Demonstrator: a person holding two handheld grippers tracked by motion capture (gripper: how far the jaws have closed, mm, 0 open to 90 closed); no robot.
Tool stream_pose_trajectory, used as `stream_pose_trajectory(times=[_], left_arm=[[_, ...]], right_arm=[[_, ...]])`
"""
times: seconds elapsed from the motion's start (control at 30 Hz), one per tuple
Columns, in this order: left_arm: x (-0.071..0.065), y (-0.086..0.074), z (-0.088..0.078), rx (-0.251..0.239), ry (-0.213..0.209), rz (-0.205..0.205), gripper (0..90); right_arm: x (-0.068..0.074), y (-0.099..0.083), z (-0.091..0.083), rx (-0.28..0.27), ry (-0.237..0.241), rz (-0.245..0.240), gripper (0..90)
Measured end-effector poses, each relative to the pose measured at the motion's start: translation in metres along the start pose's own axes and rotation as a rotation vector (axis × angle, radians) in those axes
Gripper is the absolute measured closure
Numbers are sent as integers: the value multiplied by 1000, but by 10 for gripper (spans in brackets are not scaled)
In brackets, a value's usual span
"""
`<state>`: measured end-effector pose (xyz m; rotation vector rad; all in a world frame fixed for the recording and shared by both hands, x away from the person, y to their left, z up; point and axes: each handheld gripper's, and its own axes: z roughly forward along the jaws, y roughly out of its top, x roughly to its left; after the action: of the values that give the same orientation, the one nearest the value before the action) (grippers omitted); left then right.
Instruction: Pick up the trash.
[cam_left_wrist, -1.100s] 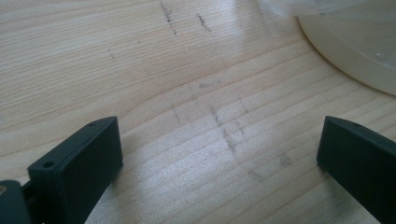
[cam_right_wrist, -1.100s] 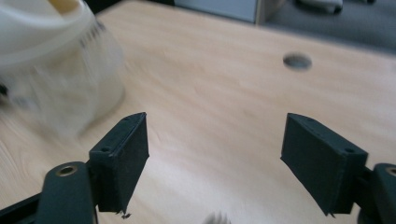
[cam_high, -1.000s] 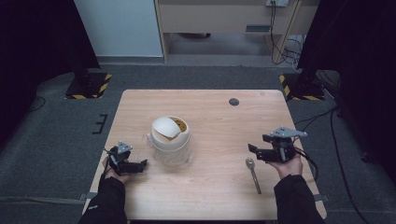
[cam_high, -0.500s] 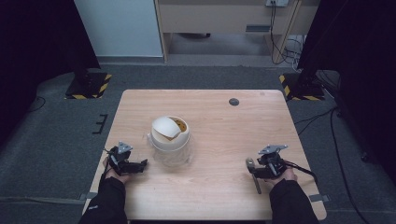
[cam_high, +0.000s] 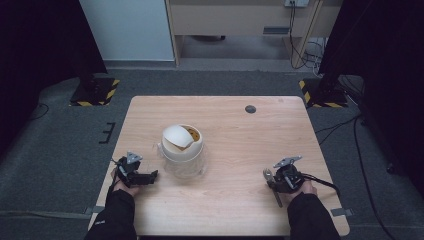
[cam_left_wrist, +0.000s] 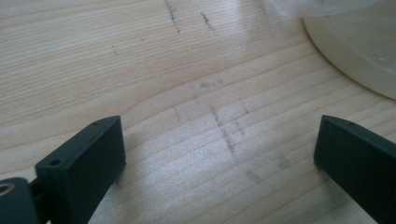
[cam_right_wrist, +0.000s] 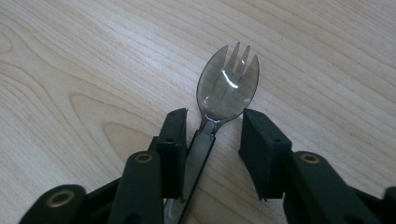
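At the table's (cam_high: 235, 125) near right edge the right gripper (cam_right_wrist: 212, 133) sat low over a smoky plastic spork (cam_right_wrist: 227, 86), jaws part open and straddling its neck, left jaw about touching the handle, right jaw apart, nothing clamped yet; likely lined up to pinch the handle. The spork lay flat, tines pointing away. The left gripper (cam_left_wrist: 219, 154) rested wide open and empty just beside the cup (cam_high: 182, 147), probably parked to steady it. The cup's white lid (cam_high: 175, 137) was peeled partway, brown contents showing.
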<state>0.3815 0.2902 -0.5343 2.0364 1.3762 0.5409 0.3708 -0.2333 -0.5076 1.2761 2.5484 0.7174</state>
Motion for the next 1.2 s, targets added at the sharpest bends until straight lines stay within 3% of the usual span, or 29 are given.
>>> stream_pose_trajectory(times=[0.13,0.23,0.3,0.47,0.63,0.73,0.87,0.93,0.97,1.03,1.13,1.2], left_arm=[[-1,2,-2,15,3,-10,52],[0,4,-4,25,-14,-47,81],[0,8,-8,21,-45,-90,114],[-3,12,-15,-21,-65,-93,135],[-9,18,-23,-74,-85,-76,140],[-11,22,-29,-108,-82,-46,141],[-13,28,-41,-179,-90,-54,148],[-13,32,-51,-230,-95,-61,151],[-13,32,-51,-230,-95,-61,150],[-15,37,-63,-291,-111,-71,149],[-17,41,-70,-331,-117,-61,146],[-21,47,-80,-384,-126,-57,145]], right_arm=[[-1,0,0,3,-4,0,715],[-2,1,0,10,-8,0,787],[-4,2,0,7,4,7,794],[-6,3,-1,-10,10,6,794],[-10,5,-9,-79,13,22,794],[-13,5,-14,-125,20,40,794],[-16,8,-22,-188,23,39,794],[-16,12,-30,-245,23,38,794],[-16,12,-30,-245,23,38,794],[-17,15,-38,-317,36,46,794],[-17,17,-44,-354,35,44,794],[-17,21,-54,-417,53,55,794]])
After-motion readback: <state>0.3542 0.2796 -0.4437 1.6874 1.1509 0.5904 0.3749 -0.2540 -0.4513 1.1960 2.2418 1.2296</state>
